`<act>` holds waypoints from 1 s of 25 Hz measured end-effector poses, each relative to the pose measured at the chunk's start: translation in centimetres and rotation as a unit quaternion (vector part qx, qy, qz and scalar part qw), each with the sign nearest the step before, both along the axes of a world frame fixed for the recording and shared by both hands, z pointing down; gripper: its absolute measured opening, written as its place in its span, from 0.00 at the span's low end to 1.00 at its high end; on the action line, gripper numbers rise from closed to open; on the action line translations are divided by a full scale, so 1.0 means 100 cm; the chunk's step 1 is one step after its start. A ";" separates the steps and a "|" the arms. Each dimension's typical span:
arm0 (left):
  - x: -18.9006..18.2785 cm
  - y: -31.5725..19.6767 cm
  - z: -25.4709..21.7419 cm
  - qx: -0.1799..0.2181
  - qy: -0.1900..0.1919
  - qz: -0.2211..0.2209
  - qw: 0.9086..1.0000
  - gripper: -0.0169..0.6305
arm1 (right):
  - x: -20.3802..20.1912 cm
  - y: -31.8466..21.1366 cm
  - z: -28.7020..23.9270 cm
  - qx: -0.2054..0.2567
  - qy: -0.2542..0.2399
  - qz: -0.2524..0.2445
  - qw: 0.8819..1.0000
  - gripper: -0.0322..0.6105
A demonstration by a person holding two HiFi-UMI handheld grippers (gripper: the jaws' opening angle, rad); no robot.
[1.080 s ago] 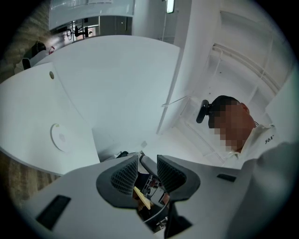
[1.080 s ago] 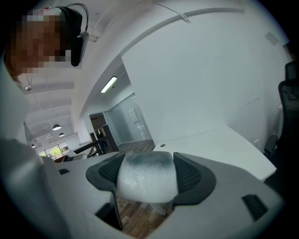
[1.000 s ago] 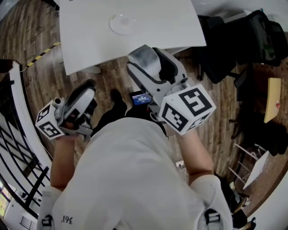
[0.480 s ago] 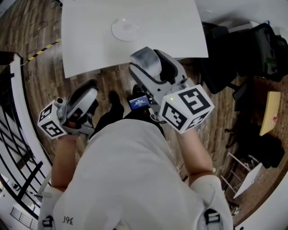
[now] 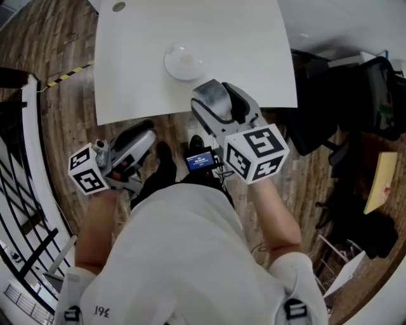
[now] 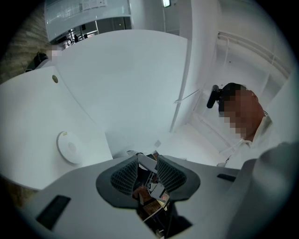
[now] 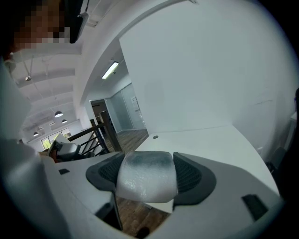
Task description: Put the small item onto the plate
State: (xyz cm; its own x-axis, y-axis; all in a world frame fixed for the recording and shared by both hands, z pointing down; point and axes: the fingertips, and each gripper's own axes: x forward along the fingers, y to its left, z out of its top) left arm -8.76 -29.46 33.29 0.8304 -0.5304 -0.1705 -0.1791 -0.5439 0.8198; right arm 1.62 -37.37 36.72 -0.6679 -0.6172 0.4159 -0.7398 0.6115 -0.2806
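Observation:
A round white plate (image 5: 184, 63) lies near the front edge of the white table (image 5: 254, 51); in the left gripper view the plate (image 6: 70, 147) sits at the left. My right gripper (image 5: 219, 105) is shut on a small grey-white soft block (image 5: 211, 95), held just short of the table edge, below and right of the plate. In the right gripper view the block (image 7: 145, 179) fills the space between the pads of the right gripper (image 7: 147, 175). My left gripper (image 5: 144, 134) hangs lower left over the floor, off the table. The left gripper (image 6: 147, 161) has a narrow gap between its jaws with nothing in it.
A small round grommet (image 5: 118, 7) sits at the table's far left. A dark railing (image 5: 25, 209) runs along the left, and yellow-black tape (image 5: 70, 73) marks the wooden floor. Black chairs and bags (image 5: 355, 82) crowd the right. A small blue-screened device (image 5: 202, 160) hangs at the person's waist.
The table and plate have come nearer in the head view. Both grippers have moved up toward the table edge. The right gripper still holds the block.

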 end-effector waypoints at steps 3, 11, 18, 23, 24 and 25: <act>0.003 -0.016 0.008 -0.005 -0.008 0.005 1.000 0.20 | -0.002 -0.018 0.013 0.001 0.021 -0.004 1.000 0.54; 0.010 -0.060 0.039 -0.016 -0.049 0.011 0.999 0.20 | -0.012 -0.060 0.058 0.009 0.088 -0.027 0.996 0.54; 0.010 -0.097 0.083 -0.041 -0.092 0.000 0.995 0.20 | -0.029 -0.092 0.103 0.002 0.140 -0.058 0.988 0.54; 0.004 -0.118 0.120 -0.067 -0.117 -0.011 0.991 0.20 | -0.041 -0.112 0.141 -0.013 0.169 -0.073 0.983 0.54; 0.004 -0.122 0.126 -0.071 -0.122 -0.012 0.990 0.20 | -0.042 -0.117 0.148 -0.015 0.175 -0.075 0.982 0.54; 0.004 -0.125 0.132 -0.074 -0.126 -0.011 0.989 0.20 | -0.043 -0.122 0.155 -0.017 0.181 -0.076 0.980 0.54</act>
